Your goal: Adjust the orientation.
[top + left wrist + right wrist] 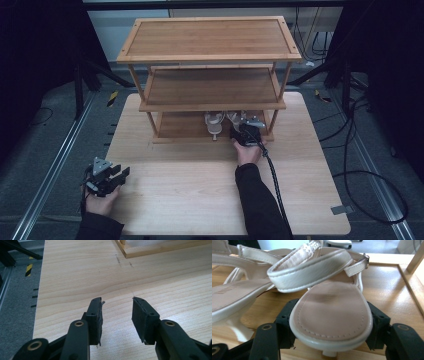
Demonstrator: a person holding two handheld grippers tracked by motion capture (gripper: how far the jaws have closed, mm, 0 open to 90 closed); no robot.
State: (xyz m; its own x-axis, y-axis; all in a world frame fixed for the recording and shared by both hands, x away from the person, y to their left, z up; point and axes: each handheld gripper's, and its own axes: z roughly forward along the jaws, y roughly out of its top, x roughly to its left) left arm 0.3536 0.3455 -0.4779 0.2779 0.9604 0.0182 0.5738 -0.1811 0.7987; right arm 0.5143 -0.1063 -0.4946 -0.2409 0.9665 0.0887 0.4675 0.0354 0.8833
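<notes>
Partly hidden under the shelf (210,102), the right claw (331,327) pinches a sandal's (332,315) heel; the left claw (117,315) is spread.

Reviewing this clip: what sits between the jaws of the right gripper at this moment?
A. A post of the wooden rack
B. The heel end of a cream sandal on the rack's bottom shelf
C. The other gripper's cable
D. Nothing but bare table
B: in the right gripper view the right gripper has its jaws on either side of the rounded heel end of the cream sandal, which stands on the wooden rack's bottom shelf.
</notes>
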